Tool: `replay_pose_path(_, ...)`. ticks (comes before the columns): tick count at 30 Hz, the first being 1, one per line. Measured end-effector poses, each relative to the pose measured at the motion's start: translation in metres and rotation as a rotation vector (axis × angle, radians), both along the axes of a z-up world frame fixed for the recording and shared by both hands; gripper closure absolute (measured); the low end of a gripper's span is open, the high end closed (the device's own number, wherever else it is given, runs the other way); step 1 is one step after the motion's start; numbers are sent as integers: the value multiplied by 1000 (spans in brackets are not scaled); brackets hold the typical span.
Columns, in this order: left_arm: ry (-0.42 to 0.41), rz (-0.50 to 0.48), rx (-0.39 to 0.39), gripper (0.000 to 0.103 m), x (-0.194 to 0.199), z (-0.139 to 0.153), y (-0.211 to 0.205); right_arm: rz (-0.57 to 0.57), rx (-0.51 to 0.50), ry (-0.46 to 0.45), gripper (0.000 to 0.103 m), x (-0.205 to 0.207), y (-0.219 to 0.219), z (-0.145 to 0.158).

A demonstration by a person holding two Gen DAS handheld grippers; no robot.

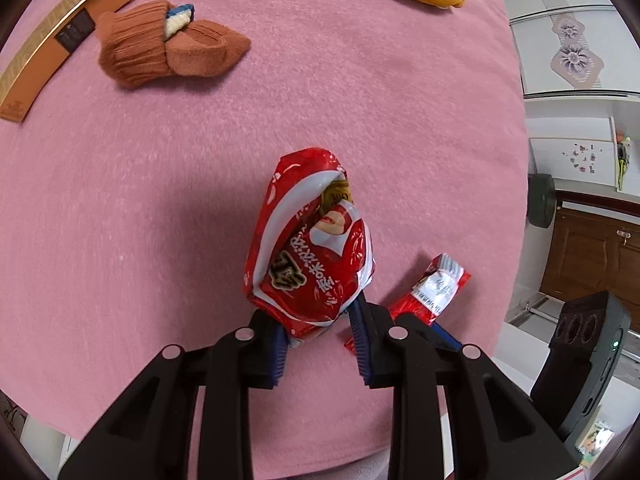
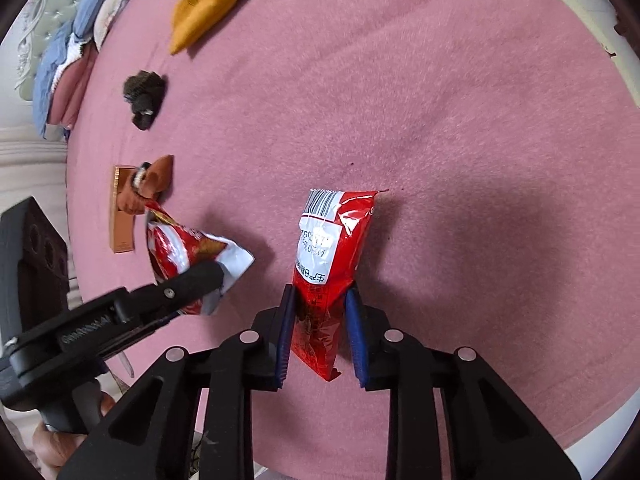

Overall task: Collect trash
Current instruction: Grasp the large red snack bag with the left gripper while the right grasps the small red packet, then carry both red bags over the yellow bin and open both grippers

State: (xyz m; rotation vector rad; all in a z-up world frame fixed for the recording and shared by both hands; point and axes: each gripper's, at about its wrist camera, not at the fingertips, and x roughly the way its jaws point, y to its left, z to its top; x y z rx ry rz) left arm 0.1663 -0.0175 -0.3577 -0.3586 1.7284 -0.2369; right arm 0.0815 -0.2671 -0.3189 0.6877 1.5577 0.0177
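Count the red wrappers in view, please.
2. The crumpled wrapper sits in the left gripper; the flat wrapper sits in the right gripper. Others may be out of view.

Chinese characters, too distorted to be made out, are printed on the crumpled red wrapper [image 1: 310, 248], while a barcode and partly legible digits are carried on the white label of the flat red packet [image 2: 328, 264].

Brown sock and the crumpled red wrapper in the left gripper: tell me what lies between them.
In the left wrist view, only bare pink blanket lies between the brown sock and the crumpled red wrapper.
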Motion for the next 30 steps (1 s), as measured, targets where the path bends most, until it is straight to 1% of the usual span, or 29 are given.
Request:
replay_pose_path(3, 0, -10, -11, 75, -9, 8, -3, -5, 3, -18, 79, -4, -5, 11)
replay_pose_path(8, -25, -55, -25, 75, -22, 27, -22, -11, 4, -56, 79, -13, -16, 34)
replay_pose_path(14, -58, -103, -41, 75, -34, 49, -48, -22, -19, -101, 79, -26, -39, 61)
replay_pose_path(18, -78, -127, -49, 75, -42, 62, -76, -36, -34, -132, 79, -33, -56, 77)
replay_pose_path(23, -104, -150, -64, 75, -51, 80, -99, -44, -59, -174, 79, -41, -85, 99)
replay_pose_path(30, -138, -190, -85, 75, -58, 98, -152, -82, -92, -223, 79, -50, -140, 126)
